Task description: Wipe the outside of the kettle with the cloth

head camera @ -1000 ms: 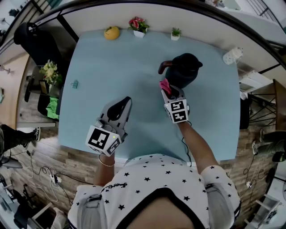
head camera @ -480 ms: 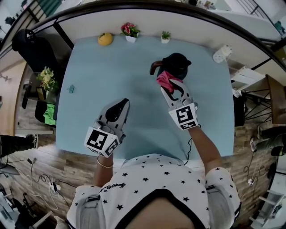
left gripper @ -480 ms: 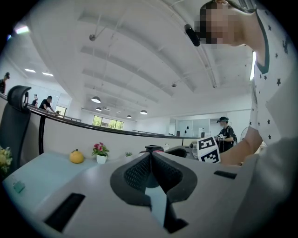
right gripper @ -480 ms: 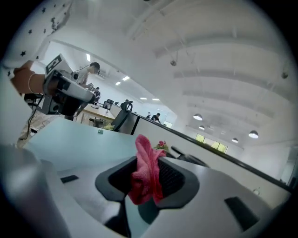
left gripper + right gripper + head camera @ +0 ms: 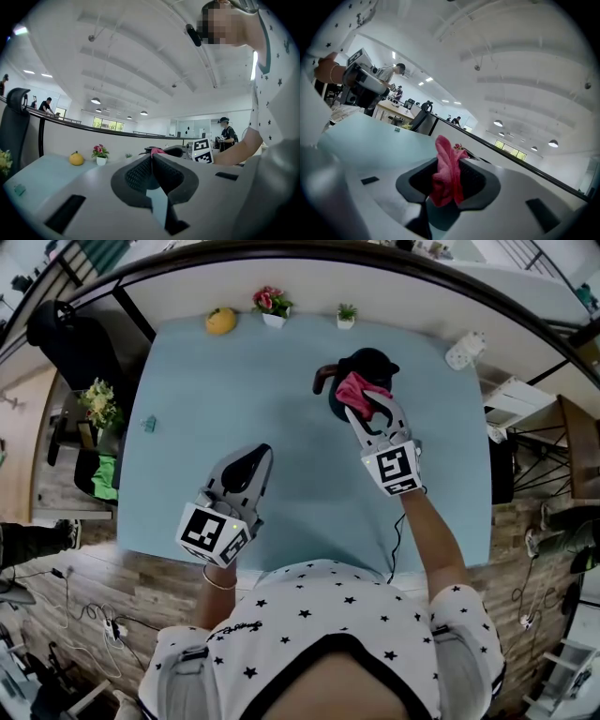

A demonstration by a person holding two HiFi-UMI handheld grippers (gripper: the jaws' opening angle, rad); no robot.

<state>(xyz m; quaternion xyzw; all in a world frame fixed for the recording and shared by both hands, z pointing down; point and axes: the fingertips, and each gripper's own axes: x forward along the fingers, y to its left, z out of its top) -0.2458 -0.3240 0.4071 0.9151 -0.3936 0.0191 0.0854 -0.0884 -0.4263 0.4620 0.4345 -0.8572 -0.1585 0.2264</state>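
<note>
The right gripper point(image 5: 366, 413) pinches a bunched pink cloth point(image 5: 352, 388) and appears to press it on the near side of the black kettle point(image 5: 373, 363), which stands upright toward the far edge of the blue table point(image 5: 216, 399). The wiping looks under way on that side. The left gripper point(image 5: 257, 457), its jaws pressed together on nothing, is well apart from the kettle on the person's side and steadies nothing. I judge that the spout, the far wall and the lid area are left to rub, though no picture shows how clean any part is.
</note>
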